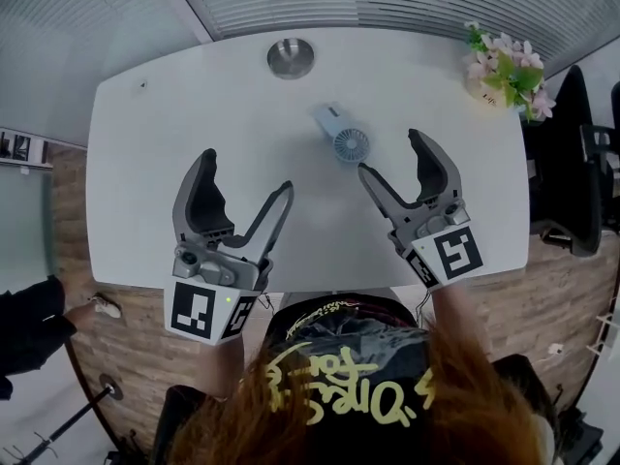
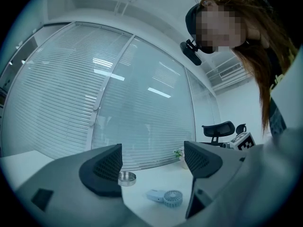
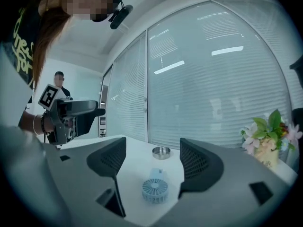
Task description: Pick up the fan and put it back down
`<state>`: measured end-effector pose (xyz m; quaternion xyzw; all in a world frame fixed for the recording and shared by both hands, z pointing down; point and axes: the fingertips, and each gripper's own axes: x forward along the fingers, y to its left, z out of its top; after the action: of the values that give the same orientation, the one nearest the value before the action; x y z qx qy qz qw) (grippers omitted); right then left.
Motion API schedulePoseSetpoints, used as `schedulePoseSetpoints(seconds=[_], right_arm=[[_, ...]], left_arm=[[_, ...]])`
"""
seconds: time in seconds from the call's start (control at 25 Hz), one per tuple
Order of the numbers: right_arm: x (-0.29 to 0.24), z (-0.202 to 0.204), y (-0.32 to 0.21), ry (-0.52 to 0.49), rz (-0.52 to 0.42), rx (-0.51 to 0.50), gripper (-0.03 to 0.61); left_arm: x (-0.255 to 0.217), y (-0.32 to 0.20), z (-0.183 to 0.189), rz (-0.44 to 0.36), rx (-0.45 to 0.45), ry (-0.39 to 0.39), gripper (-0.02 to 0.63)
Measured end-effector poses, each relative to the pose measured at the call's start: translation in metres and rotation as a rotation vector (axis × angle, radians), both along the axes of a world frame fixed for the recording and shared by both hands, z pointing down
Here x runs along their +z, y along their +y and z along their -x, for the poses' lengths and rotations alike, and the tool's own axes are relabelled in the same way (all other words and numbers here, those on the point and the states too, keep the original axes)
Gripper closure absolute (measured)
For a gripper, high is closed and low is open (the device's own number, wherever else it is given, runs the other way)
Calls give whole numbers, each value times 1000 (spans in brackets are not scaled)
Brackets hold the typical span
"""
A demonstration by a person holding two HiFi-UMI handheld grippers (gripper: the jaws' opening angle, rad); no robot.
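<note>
1. The fan (image 1: 344,139), a small pale-blue handheld one, lies flat on the white table (image 1: 194,114), with its round grille toward the person and its handle pointing away
2. The left gripper (image 1: 247,170) is held above the table, nearer the person than the fan and to the fan's left; its jaws are spread wide with nothing between them
3. In the left gripper view the fan (image 2: 165,197) shows low in the gap between the parted jaws of the left gripper (image 2: 152,164), well apart from both
4. The right gripper (image 1: 391,153) is just to the fan's right and a little nearer the person; its jaws are also wide apart and grip nothing
5. In the right gripper view the fan (image 3: 155,188) sits between the parted jaws of the right gripper (image 3: 152,161) but beyond them, and neither touches it
6. Each gripper carries a marker cube, the left (image 1: 203,310) and the right (image 1: 455,253), printed with black-and-white square patterns rather than words
7. A round metal dish (image 1: 291,57) stands beyond the fan, slightly to its left
8. A pot of pink and white flowers (image 1: 504,71) stands well to the fan's right, farther back; a faint mark on the pot is too small to read
9. Yellow brush lettering (image 1: 339,381) on the person's black top appears upside down and cannot be read with any certainty
</note>
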<state>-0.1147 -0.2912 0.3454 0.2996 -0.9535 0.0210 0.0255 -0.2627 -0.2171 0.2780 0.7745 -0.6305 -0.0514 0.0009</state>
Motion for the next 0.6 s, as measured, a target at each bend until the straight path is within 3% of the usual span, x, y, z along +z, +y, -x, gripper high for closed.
schedulePoseSetpoints(seconds=[0.6], right_arm=[[105,46,-22,259,85,-78,241]], left_arm=[[35,7,13,72,-7,11,209]])
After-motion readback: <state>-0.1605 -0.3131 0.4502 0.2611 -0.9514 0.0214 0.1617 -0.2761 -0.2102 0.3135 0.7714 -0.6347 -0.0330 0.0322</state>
